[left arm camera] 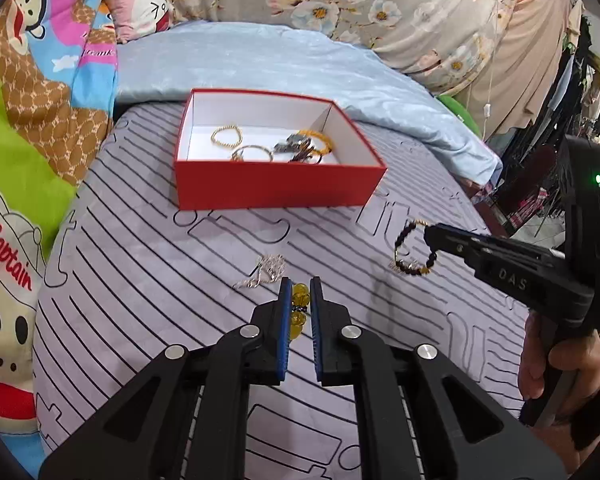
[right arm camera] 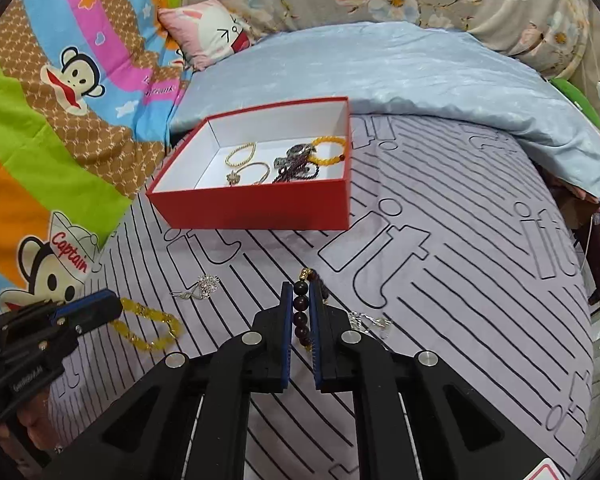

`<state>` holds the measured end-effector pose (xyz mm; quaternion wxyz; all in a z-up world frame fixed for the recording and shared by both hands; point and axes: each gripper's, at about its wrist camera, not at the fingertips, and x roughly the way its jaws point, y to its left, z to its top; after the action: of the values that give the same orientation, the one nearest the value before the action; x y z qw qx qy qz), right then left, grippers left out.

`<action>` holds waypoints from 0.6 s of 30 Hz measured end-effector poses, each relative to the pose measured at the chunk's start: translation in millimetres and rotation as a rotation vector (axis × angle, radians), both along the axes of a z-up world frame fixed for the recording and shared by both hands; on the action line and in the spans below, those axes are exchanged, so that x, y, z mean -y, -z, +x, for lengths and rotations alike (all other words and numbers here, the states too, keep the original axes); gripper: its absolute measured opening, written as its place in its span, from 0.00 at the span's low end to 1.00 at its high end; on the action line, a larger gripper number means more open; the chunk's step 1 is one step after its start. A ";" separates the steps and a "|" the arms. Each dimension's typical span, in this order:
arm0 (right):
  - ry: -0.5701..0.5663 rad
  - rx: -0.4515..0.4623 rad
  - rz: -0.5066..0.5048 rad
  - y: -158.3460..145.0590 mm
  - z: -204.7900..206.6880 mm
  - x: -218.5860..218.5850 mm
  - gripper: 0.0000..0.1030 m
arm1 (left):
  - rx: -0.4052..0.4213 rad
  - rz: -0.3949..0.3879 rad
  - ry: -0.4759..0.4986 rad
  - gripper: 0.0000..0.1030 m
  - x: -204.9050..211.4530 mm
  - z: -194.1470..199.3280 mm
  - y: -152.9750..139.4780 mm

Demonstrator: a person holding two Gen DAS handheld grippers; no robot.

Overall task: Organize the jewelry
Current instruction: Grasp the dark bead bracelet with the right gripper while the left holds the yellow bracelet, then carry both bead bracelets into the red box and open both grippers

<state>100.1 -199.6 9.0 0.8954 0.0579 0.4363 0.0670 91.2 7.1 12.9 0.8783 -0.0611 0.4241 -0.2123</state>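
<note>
Both grippers are closed on bracelets over a bed covered by a grey striped sheet (right arm camera: 480, 280). In the left wrist view, the left gripper (left arm camera: 300, 286) sits at the lower centre of the frame with its jaws pinching a yellow bead bracelet (left arm camera: 299, 304), whose amber beads show between the blue pads; in the right wrist view the same bracelet (right arm camera: 152, 330) trails out from the gripper at the lower left and lies looped on the sheet. The right gripper (right arm camera: 300, 288), at the lower centre of its own view, has its jaws pinching a dark bead bracelet (right arm camera: 301, 312), a string of dark brown beads with a gold bead at the far end. In the left wrist view that bracelet (left arm camera: 410, 252) hangs as a loop from the gripper tip at the right of the frame. A silver necklace (left arm camera: 265, 270) lies on the sheet just beyond the left gripper. The red box (left arm camera: 278, 190), white inside, stands in the upper middle of both frames and holds several pieces, among them a gold bead bracelet (left arm camera: 226, 136) and an orange bead bracelet (right arm camera: 327, 149). A pale blue quilt (left arm camera: 300, 60) lies behind the box.
</note>
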 end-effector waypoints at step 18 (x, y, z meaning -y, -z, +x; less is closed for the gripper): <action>-0.075 0.163 0.041 -74.2 54.5 -4.8 0.07 | 0.214 -0.020 -0.019 0.08 14.6 76.7 -92.6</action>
<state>154.6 -194.8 83.2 0.9234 0.0544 0.3624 0.1142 167.9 -7.5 105.5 0.9199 -0.0507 0.3249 -0.2134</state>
